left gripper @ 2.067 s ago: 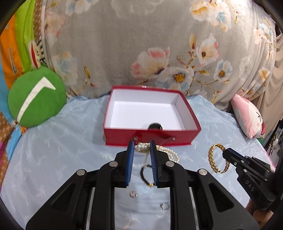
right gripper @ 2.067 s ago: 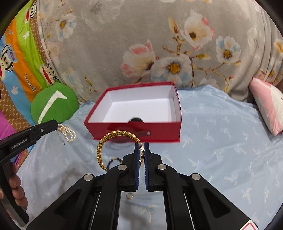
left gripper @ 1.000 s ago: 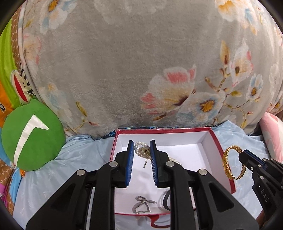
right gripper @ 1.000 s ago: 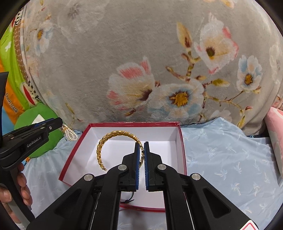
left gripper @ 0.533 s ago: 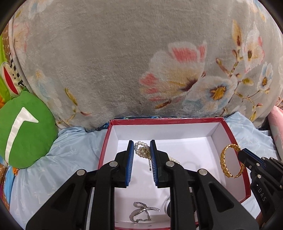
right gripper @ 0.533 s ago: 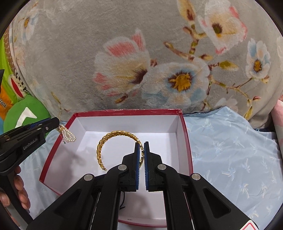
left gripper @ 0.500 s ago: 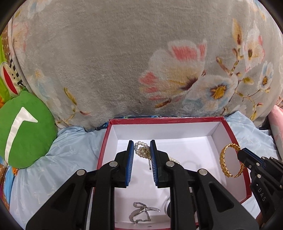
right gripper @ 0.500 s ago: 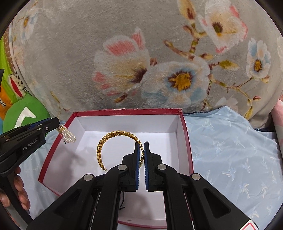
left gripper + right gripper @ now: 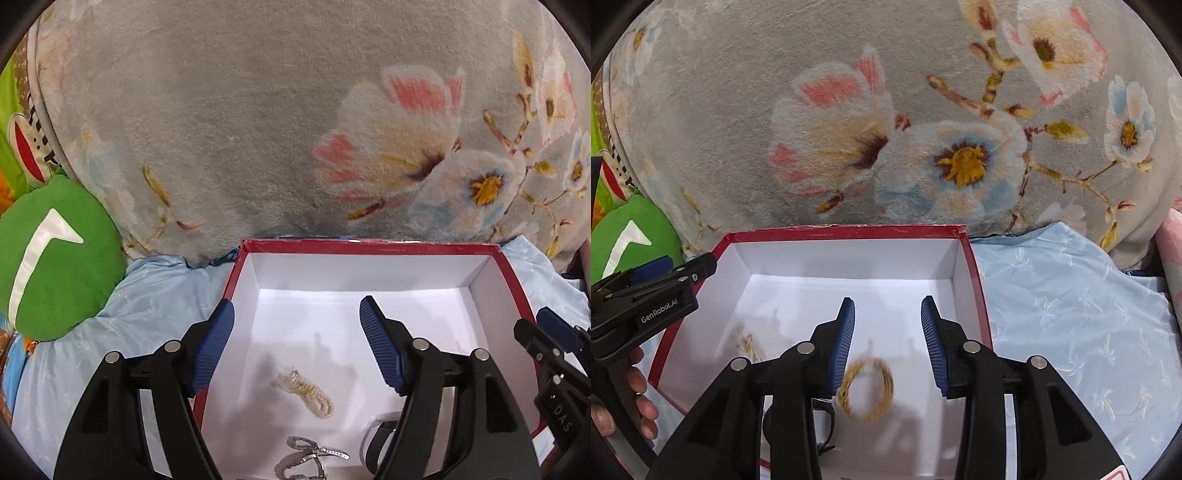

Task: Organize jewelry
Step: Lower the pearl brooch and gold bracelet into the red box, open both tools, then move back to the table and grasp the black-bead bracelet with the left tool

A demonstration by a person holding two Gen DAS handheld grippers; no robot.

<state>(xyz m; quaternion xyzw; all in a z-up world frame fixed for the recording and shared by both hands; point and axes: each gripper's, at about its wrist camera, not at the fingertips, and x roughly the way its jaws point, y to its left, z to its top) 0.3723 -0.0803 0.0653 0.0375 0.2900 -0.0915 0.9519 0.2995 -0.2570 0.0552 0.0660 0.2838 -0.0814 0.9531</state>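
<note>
Pearl necklace [image 9: 306, 393], seemingly blurred, inside red box [image 9: 369, 246].

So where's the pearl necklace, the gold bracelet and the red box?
pearl necklace [image 9: 308, 394]: left wrist view, middle of the bunched pearls.
gold bracelet [image 9: 867, 387]: right wrist view, on its blurred gold ring, left side.
red box [image 9: 846, 231]: right wrist view, far red rim.

Setting: home bedroom, work surface is a bed. Evidence: pale blue printed bedsheet [image 9: 1071, 314]; bulky grey floral fleece blanket [image 9: 258, 129] heaped behind; round green plush cushion [image 9: 55, 258] at left; cartoon monkey-print fabric [image 9: 26, 147] at far left edge.
</note>
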